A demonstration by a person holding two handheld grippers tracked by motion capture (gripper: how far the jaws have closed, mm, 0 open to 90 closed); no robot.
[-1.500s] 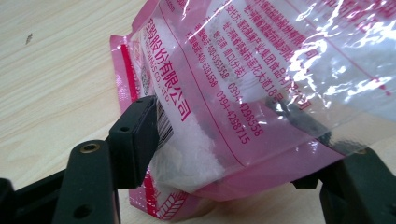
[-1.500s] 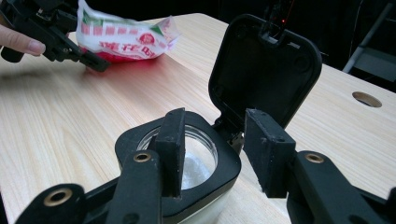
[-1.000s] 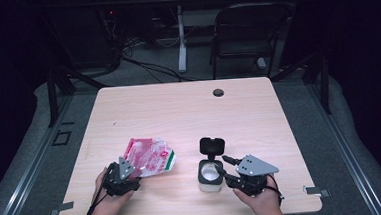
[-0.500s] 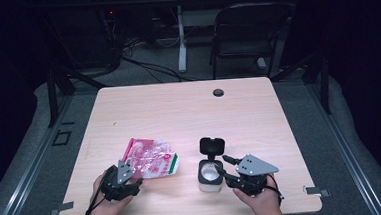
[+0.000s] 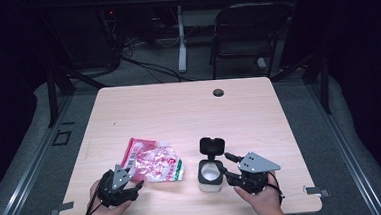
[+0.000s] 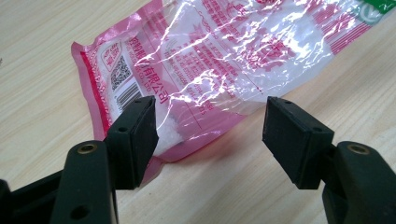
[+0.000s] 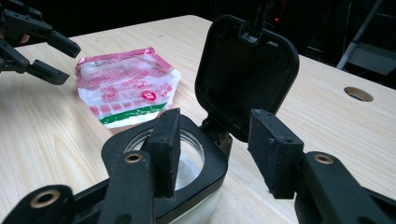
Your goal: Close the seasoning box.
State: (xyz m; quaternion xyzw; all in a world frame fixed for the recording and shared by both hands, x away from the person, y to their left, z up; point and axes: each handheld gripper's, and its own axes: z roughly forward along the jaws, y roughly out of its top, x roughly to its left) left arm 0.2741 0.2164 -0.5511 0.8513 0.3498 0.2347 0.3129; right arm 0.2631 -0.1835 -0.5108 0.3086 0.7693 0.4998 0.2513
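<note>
Item: container [image 5: 208, 174], black-rimmed, clear-walled, white contents; stands upright at the near edge of the table, right of centre. Its hinged lid [image 5: 212, 146] stands open on the far side, inner face toward me.

Item: pink plastic bag [image 5: 154, 162], flat on the table just left of the container; long axis runs from far-left to near-right, green-striped end toward the container.

Item: my right gripper [image 7: 212, 156], at the container's near right rim; jaws have just been opening and stand apart, one pad [image 7: 166, 149] over the rim.

Item: my left gripper [image 6: 208, 137], at the bag's near left end; jaws spread wide, clamping nothing.

Surface: pale wood table [image 5: 178, 108], round cable hole [image 5: 218, 92] at the far side.

Room: dark, grey floor; a black chair [image 5: 246, 31] beyond the table.
</note>
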